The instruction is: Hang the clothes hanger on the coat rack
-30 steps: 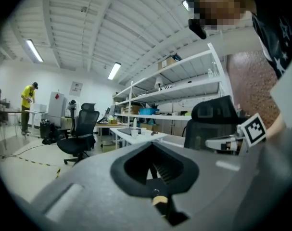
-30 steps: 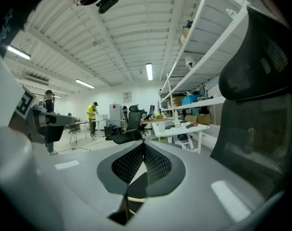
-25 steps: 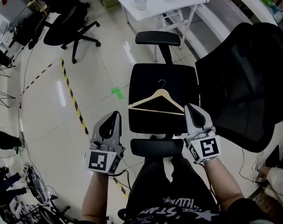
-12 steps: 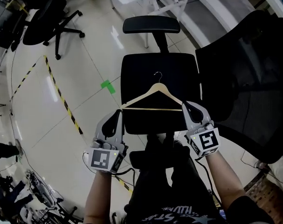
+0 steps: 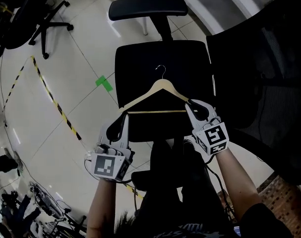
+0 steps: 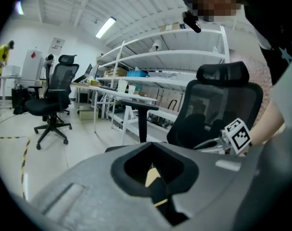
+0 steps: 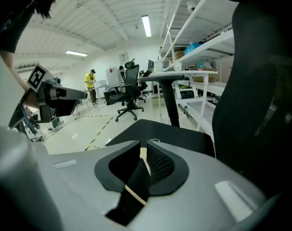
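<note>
The clothes hanger is a plain wooden one with a thin wire hook. It lies level over the near half of the seat of a black office chair, its bar parallel to the seat's near edge and its hook pointing to the far edge. Whether it rests on the seat or is carried just above it cannot be told.

It looks light and stiff, and smooth enough to pivot in a one-point grip, so the two ends of the shoulders are the sensible places to hold it. The hook should stay free for the rack.

The left gripper is closed narrowly on the left end, with the pale wood wedged between its pads. The right gripper has the right end between its jaws, which are just starting to open while the pads appear to touch the wood.

No coat rack shows in any view. A second, mesh-backed chair beside the seat's right edge is cut off by the frame, and the person's dark clothing hides the seat's near edge.
</note>
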{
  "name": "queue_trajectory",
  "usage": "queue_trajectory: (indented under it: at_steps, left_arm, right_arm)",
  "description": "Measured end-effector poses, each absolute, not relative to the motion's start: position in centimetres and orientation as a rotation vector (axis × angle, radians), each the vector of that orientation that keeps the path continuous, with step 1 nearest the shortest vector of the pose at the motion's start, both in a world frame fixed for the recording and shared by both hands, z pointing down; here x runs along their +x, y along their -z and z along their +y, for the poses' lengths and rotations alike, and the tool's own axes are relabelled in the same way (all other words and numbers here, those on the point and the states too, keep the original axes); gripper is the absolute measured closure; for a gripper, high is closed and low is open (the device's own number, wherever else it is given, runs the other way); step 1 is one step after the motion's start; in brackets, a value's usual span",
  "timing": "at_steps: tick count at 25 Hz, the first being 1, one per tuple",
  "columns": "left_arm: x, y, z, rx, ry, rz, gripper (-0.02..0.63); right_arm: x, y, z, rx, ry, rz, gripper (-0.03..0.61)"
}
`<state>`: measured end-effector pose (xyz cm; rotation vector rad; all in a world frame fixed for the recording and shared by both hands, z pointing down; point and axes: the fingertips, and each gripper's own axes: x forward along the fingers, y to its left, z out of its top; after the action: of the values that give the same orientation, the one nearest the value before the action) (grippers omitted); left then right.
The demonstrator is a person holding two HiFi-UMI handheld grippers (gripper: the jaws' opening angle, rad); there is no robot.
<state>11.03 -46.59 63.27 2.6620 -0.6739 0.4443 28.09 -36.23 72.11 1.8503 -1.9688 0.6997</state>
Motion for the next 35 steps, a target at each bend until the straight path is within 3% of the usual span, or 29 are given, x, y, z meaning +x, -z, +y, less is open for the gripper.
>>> queue_trajectory:
  at_steps: [5, 11, 14, 35]
  left_arm:
    - [12.2, -64.8, -47.2, 2.639, -0.447, -0.656, 0.609]
    - [12.8, -66.4, -47.1, 2.619, -0.462, -0.636, 0.609]
    - [13.0, -67.0, -47.5, 2.609, -0.465, -0.634, 0.609]
    - [13.1, -70.8, -46.4, 2.572, -0.514, -0.583, 0.609]
  right_arm:
    - [28.2, -75.8, -36.1, 1.755, -0.797, -1.948, 0.42]
    - [28.1, -79.2, -36.1, 1.697, -0.869, -1.895, 0.398]
    - [28.1, -81.3, -36.3, 1.619, -0.897, -1.857, 0.333]
    - [28.5, -89.9, -35.9, 1.334, -0.906, -1.678, 0.347]
